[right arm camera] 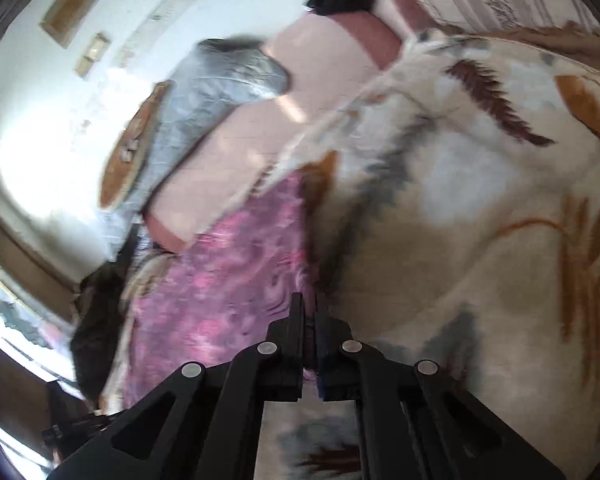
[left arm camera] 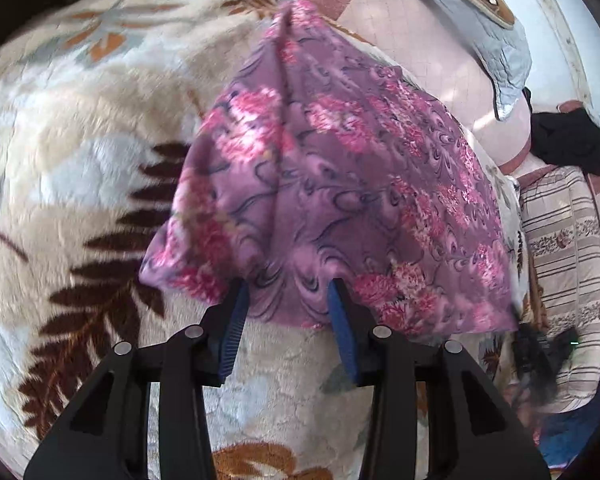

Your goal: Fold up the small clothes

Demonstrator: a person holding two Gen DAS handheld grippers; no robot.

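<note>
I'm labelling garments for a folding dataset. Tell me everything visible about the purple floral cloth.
The purple floral cloth is thin, soft fabric, mauve with pink flower clusters and dark swirls. It is rumpled and partly lifted over the plush leaf-patterned blanket. The left hand-held gripper is open, its blue pads straddling the near edge. The right hand-held gripper is shut on another edge.

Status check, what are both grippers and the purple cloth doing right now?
Left gripper open at cloth's edge. Right gripper shut on purple cloth. Blanket underneath, nothing blocking.
</note>
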